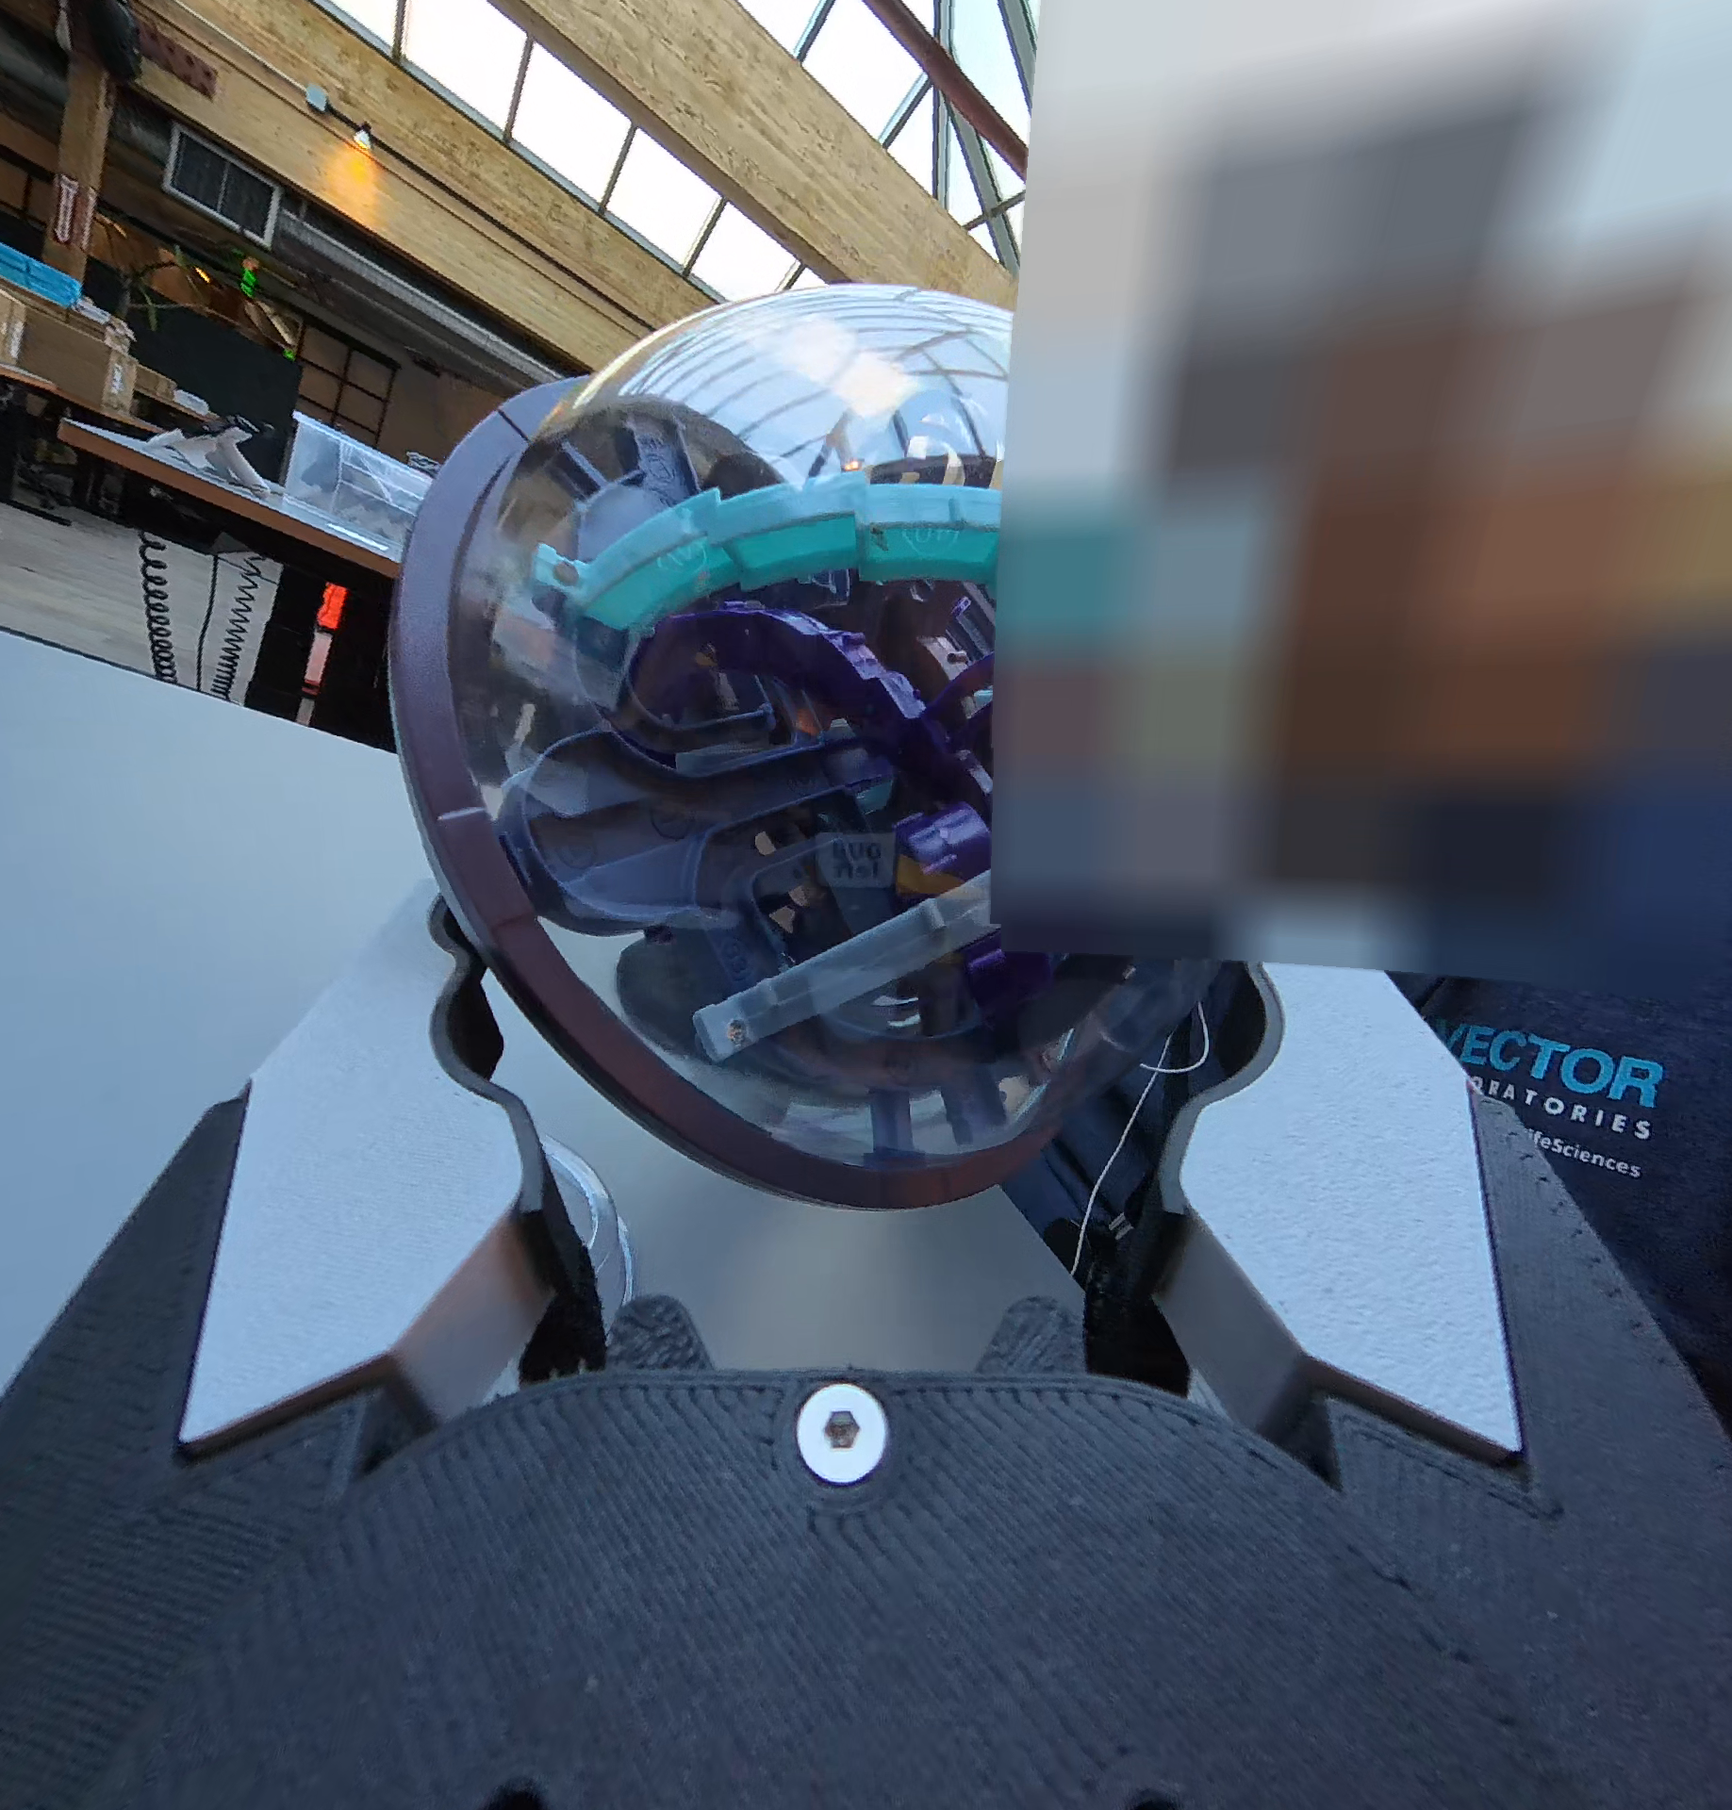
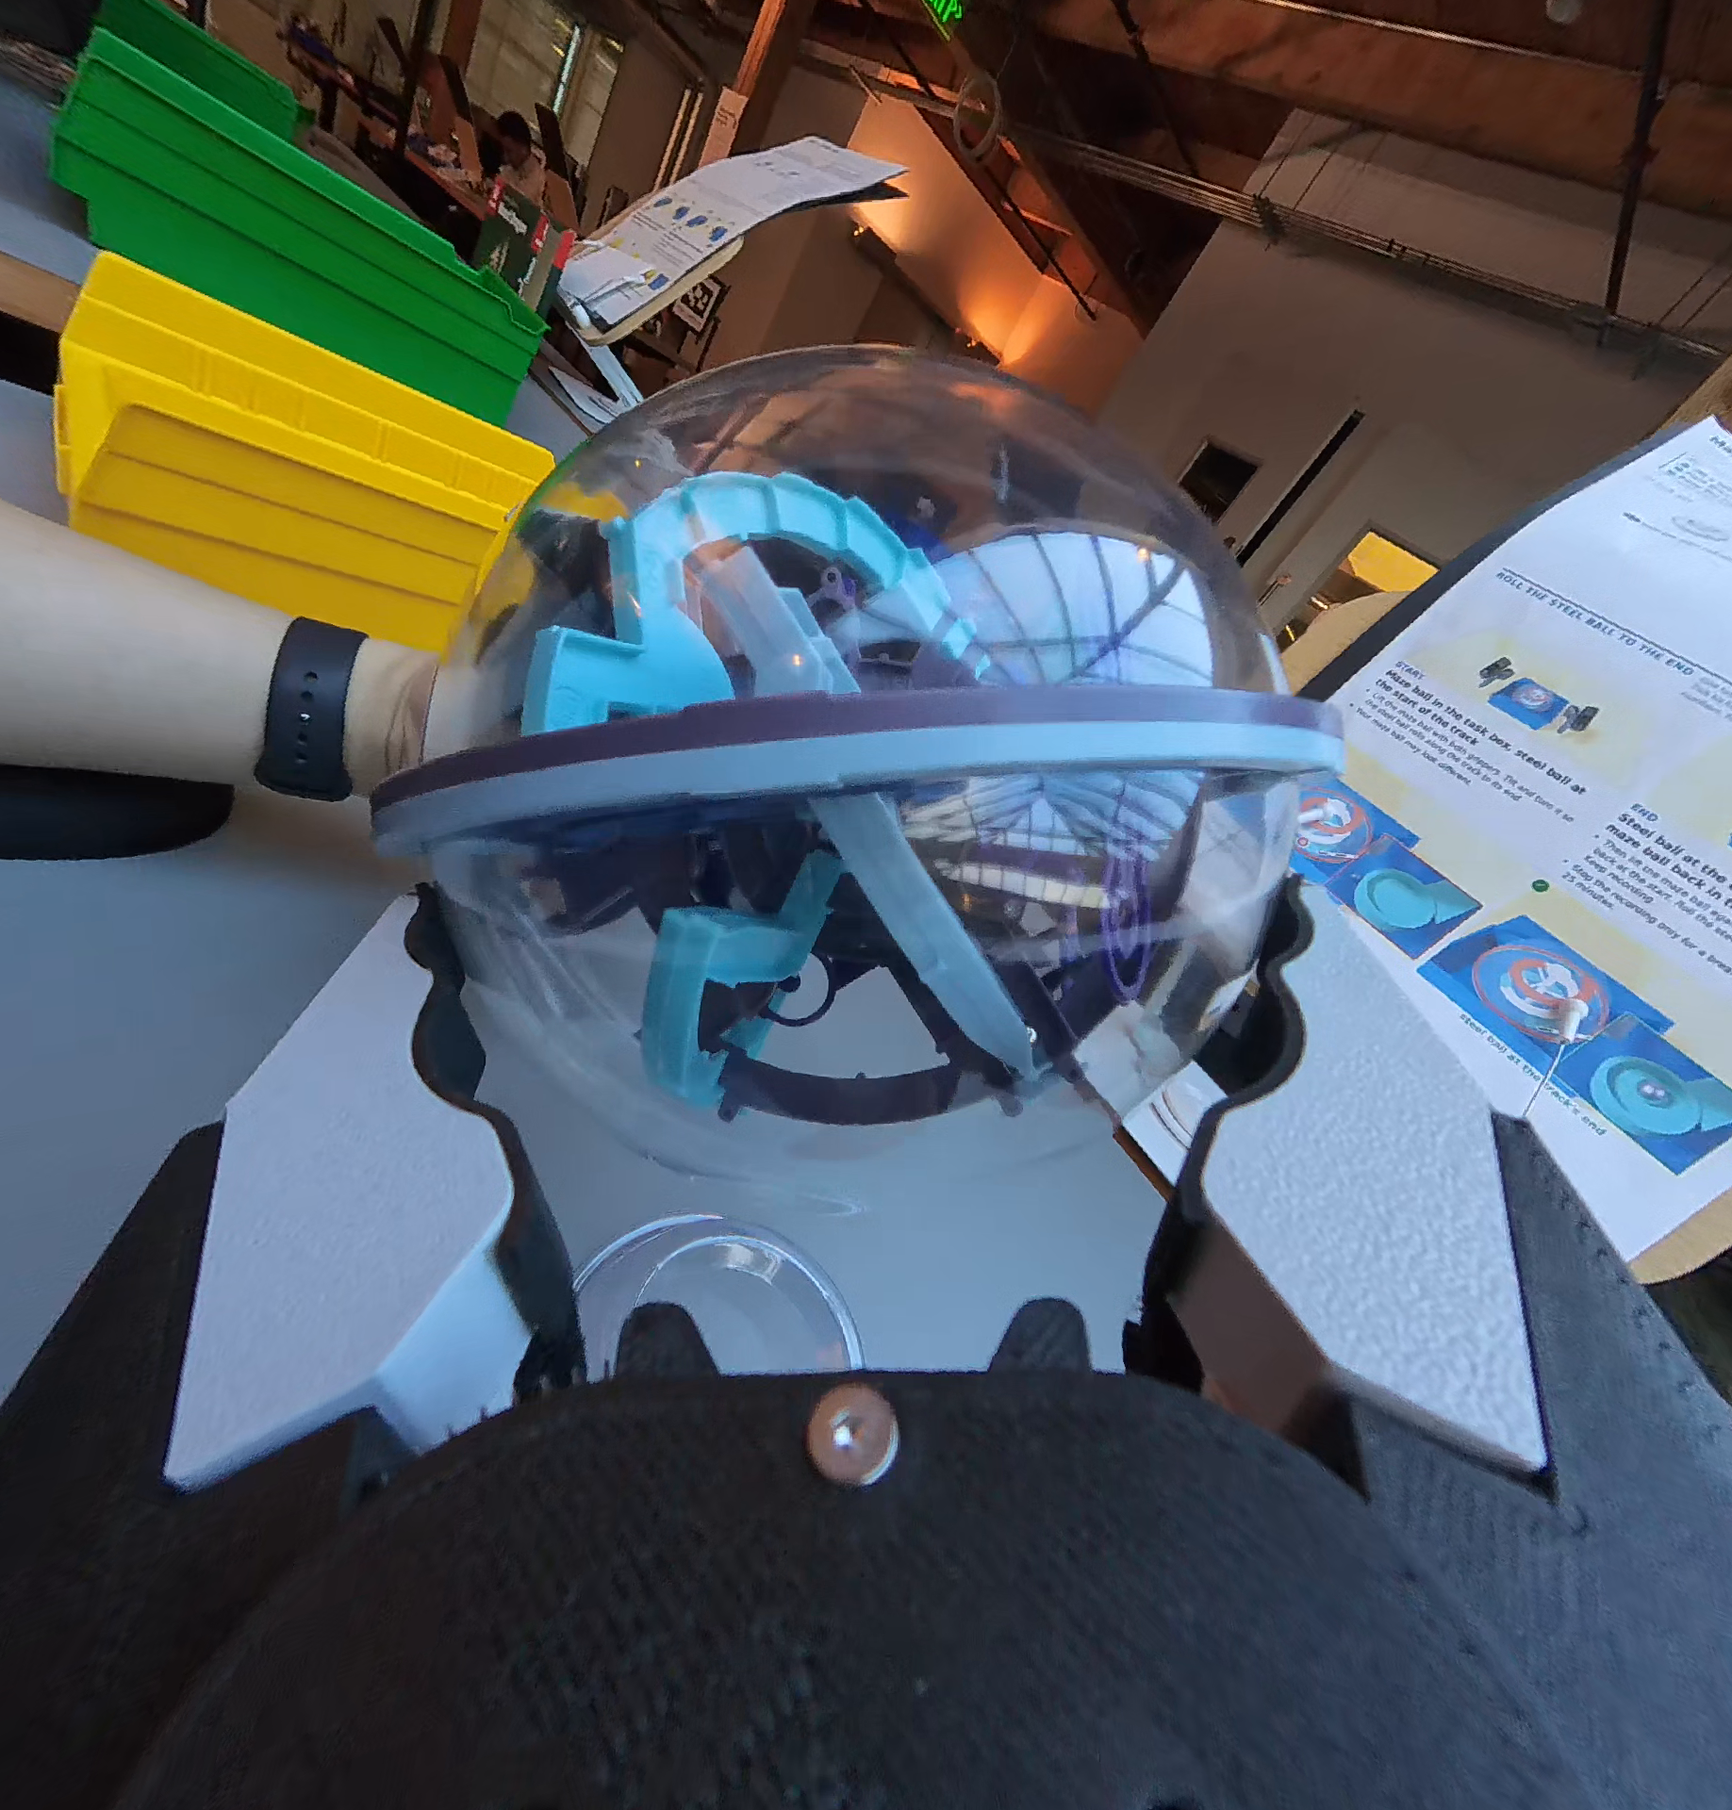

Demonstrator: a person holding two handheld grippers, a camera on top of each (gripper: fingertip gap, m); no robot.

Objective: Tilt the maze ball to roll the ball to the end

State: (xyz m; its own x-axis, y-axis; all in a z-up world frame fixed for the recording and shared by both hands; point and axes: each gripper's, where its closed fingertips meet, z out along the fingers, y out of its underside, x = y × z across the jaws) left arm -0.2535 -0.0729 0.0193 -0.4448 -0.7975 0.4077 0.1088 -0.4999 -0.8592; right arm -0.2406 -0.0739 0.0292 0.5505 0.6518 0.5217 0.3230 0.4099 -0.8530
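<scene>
The maze ball fills the centre of both wrist views, lifted clear of the grey tabletop and cradled between the two grippers. In the left wrist view its dark equator ring runs steeply from upper left to lower right, so the sphere is tipped well over; in the right wrist view the same ring lies nearly level across the middle of the frame.

The left gripper has its jaws spread wide, the notched tips resting against the lower shell of the sphere. The right gripper does the same from the opposite side, jaws wide and pressed to the clear lower half. Each seems to clamp the sphere rather than pinch it shut.

A clear round stand sits on the tabletop low in the right wrist view, just under the sphere. An instruction sheet leans at the right edge, and yellow bins sit at upper left.

The step in hand looks like the tilting itself. I cannot find the steel ball on the teal track (reflections hide much), so the next move calls for slow, small rotations made by both grippers together.
</scene>
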